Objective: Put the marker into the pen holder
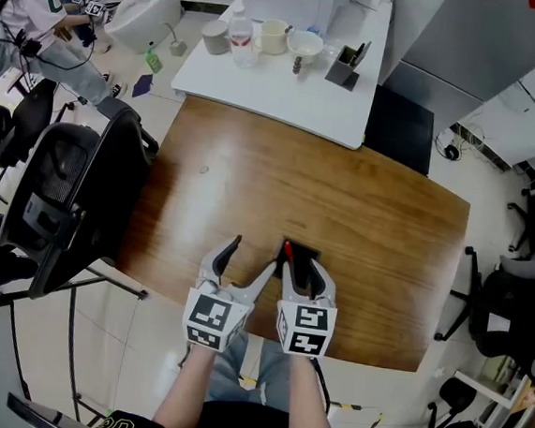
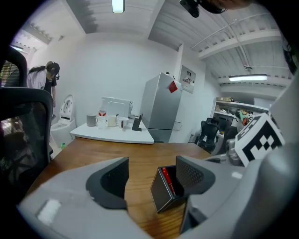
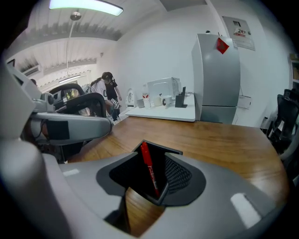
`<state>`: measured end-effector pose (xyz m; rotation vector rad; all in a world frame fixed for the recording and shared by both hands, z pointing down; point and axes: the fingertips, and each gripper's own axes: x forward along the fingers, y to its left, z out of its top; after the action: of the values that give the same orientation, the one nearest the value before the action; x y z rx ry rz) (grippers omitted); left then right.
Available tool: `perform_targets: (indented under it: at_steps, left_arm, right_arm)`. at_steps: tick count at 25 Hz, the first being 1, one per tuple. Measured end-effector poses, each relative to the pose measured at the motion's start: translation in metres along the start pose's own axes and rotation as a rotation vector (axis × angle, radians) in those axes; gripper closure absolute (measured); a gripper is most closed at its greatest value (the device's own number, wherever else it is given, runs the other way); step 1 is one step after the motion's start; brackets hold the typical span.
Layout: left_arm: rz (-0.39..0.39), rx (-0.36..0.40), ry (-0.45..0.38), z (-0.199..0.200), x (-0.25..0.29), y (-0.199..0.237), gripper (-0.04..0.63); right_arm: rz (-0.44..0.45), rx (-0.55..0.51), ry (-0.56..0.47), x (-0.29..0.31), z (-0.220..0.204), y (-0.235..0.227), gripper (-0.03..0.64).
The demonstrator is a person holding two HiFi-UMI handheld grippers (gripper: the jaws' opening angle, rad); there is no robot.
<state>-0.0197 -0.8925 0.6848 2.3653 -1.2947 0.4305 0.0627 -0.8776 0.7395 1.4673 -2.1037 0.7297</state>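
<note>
Brown wooden tabletop (image 1: 343,206); white table (image 1: 289,93) at 12 o'clock, grey fridge (image 2: 161,107) at 1. Red marker (image 3: 148,168) stands in the black square pen holder (image 2: 161,193). Right gripper (image 3: 152,179) narrowly parted around it, left gripper (image 2: 152,177) parted, gripping nothing.

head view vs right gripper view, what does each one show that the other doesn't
Only the head view: the patterned cubes on the left gripper and right gripper, and the person's forearms.
Only the right gripper view: a ceiling lamp, and the red marker leaning in the pen holder between that gripper's open jaws.
Both: marker, holder, wooden table, white table with cups.
</note>
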Motion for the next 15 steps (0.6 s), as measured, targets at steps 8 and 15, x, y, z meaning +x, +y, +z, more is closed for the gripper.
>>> perform_targets:
  at_steps: [8,15]
  left_arm:
    - [0.023,0.022,-0.110,0.061,-0.024,0.001,0.279]
    - [0.020,0.094,-0.258,0.148,-0.064,-0.020,0.279]
  right_arm:
    - [-0.010,0.007,-0.242,-0.056,0.096,-0.008,0.439]
    - [0.000,-0.032,-0.454,-0.128,0.180,-0.001,0.436]
